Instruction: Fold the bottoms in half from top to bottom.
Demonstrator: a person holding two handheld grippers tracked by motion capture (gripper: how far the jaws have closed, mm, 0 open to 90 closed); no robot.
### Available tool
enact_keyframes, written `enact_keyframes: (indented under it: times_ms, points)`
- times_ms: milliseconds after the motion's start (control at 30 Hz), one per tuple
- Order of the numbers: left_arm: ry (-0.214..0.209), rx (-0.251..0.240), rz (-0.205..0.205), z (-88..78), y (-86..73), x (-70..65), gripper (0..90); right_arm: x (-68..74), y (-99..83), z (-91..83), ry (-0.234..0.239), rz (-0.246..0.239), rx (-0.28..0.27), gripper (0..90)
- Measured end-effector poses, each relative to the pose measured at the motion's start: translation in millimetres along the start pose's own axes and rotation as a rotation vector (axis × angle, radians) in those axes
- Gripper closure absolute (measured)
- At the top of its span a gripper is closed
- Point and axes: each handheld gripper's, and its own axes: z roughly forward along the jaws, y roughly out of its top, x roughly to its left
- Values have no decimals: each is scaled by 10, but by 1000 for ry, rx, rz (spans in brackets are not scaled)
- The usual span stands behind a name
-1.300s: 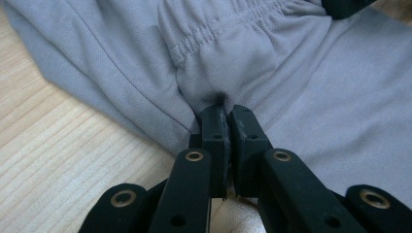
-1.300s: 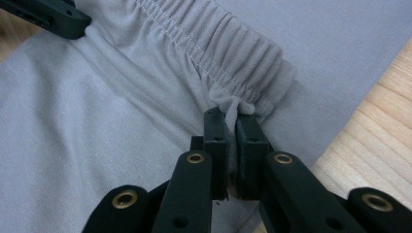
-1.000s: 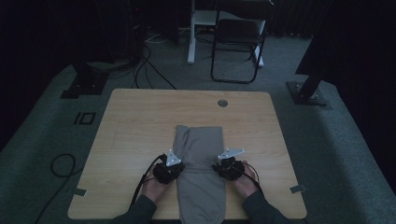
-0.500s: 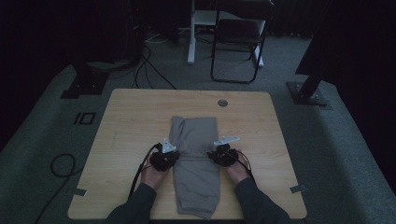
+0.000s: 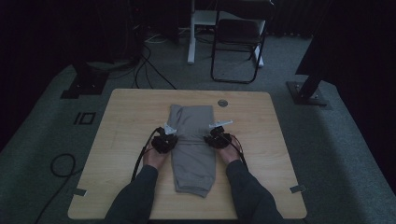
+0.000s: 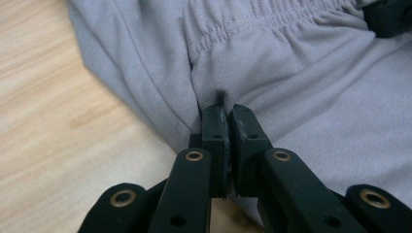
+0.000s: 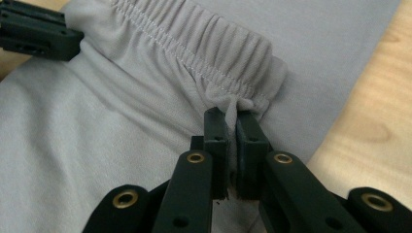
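Your left gripper: jaws pinched tight on grey trousers, cloth fold caught between tips, just below elastic waistband. Your right gripper: jaws clamped on waistband corner, cloth bunched between pads. Trousers lie on wooden table, possibly folded over; high view too dim to tell.

The person is wearing dark long sleeves reaching to the wrists. Each claw, left and right, is showing two matte black jaws with blocky tips, brass-ringed rivets and small screw holes. Black cables are trailing back, and pale three-cornered plates are sitting on top.
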Motion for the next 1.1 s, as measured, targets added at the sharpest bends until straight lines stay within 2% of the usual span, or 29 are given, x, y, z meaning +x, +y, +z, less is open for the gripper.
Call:
enact_keyframes:
  times_ms: [133, 400, 500, 633, 733, 767, 800, 833, 933, 967, 1000, 1033, 1100]
  points:
    - [22, -9, -30, 78, 61, 63, 857, -44, 93, 99, -17, 60, -20, 867]
    - [77, -17, -78, 170, 139, 89, 858, -33, 189, 201, -54, 86, -36, 867]
    - [114, -12, -58, 169, 151, 58, 859, -45, 202, 206, -48, 77, -36, 866]
    - [118, -25, -60, 100, 193, 50, 862, -101, 213, 156, -43, 75, -52, 867]
    - [89, -70, -80, -37, 283, 87, 863, -95, 279, 14, -47, 57, -98, 867]
    - [89, -70, -80, -37, 283, 87, 862, -95, 279, 14, -47, 57, -98, 867]
    - [73, -99, -65, -146, 359, 82, 862, -76, 314, -51, -65, 28, -118, 867]
    - [64, -125, -56, -220, 403, 75, 862, -24, 386, -185, -95, -23, -153, 867]
    - [41, -208, -43, -504, 529, 60, 862, 29, 506, -455, -112, -62, -225, 867]
    - [41, -208, -43, -504, 529, 60, 862, 29, 506, -455, -112, -62, -225, 867]
    - [11, -286, -39, -772, 585, 31, 862, 39, 539, -555, -108, -65, -252, 867]
    - [0, -318, -30, -880, 590, 6, 862, 72, 578, -791, -95, -82, -318, 867]
    - [-12, -335, 12, -1040, 563, -55, 862, 120, 556, -970, -79, -107, -355, 867]
